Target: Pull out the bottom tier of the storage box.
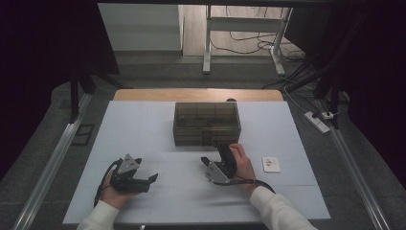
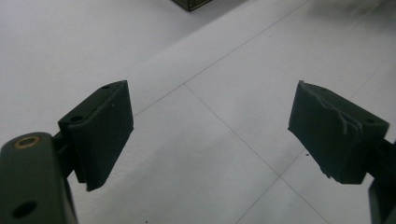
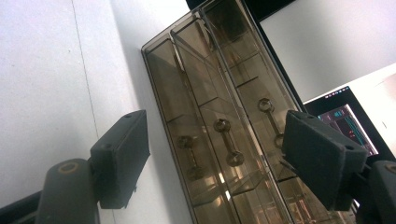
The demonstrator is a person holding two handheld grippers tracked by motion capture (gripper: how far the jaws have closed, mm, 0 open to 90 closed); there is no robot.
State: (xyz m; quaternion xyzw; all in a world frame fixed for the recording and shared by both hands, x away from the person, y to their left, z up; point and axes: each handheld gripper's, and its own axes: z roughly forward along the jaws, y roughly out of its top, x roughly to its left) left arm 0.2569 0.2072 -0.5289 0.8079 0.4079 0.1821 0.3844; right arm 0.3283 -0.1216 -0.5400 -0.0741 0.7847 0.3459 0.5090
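Observation:
A smoked see-through drawer box (image 1: 206, 123) stands at the middle of the white mat (image 1: 143, 129). In the right gripper view its drawers (image 3: 219, 135) show small metal handles. My right gripper (image 1: 214, 152), rolled on its side, points at the box front from a short way off. Its jaws (image 3: 217, 140) are open, with nothing between them. My left gripper (image 1: 152, 178) lies low over the mat at the front left and points right. It (image 2: 210, 107) is open over bare mat, and a corner of the box (image 2: 191, 3) shows far ahead.
A small white square piece (image 1: 271, 164) lies on the mat to the right of my right hand. Behind the mat runs the table's wooden edge (image 1: 196, 94). Metal rails (image 1: 52, 163) flank the table. A power strip (image 1: 317, 120) lies on the floor at the right.

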